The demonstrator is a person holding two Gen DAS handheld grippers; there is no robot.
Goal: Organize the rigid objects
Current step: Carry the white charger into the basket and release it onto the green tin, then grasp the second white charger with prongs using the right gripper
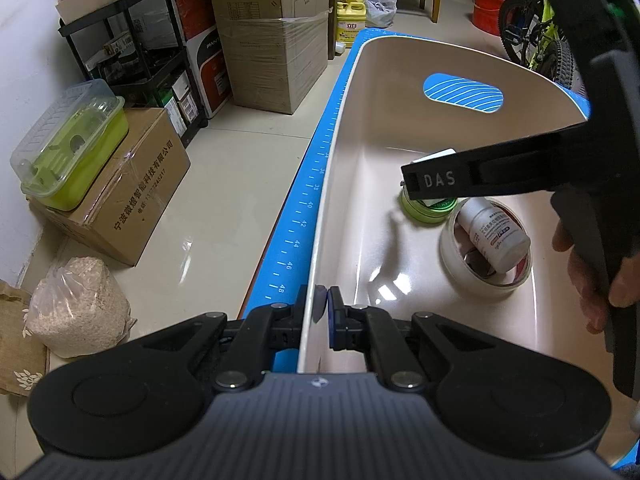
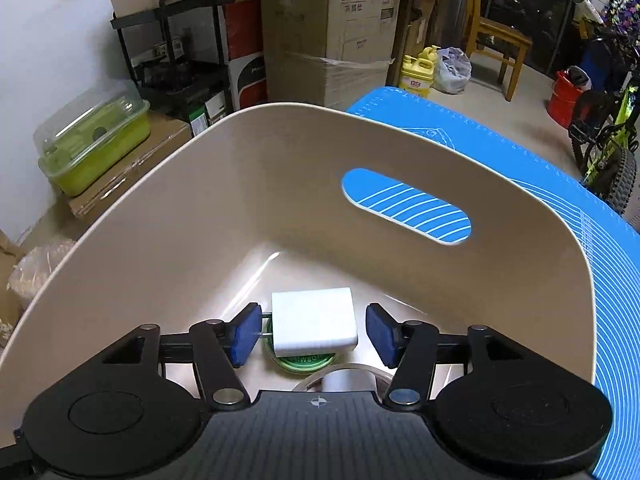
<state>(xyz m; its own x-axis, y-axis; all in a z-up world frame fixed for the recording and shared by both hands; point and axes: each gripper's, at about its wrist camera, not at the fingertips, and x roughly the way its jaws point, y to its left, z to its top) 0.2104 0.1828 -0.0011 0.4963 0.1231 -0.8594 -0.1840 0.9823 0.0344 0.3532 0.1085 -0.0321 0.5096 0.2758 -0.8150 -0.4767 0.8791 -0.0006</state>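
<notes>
A beige plastic bin point(image 1: 400, 80) with a handle slot stands on a blue mat point(image 1: 296, 208). My left gripper point(image 1: 325, 306) is shut on the bin's near rim. Inside lie a green round tin point(image 1: 424, 214), a white pill bottle point(image 1: 496, 236) resting in a roll of clear tape point(image 1: 472, 280), and a white block. My right gripper point(image 2: 310, 334) is open inside the bin point(image 2: 200, 208), its pads either side of the white block point(image 2: 314, 324), which rests on the green tin point(image 2: 304, 362). The right gripper's finger point(image 1: 440, 180) shows above the tin in the left wrist view.
The blue mat point(image 2: 520, 148) extends right of the bin. On the floor at left are cardboard boxes point(image 1: 132, 184), a green lidded container point(image 1: 72, 148), a bag of grain point(image 1: 80, 308) and a black shelf point(image 1: 132, 48). A bicycle point(image 1: 536, 36) and chair stand behind.
</notes>
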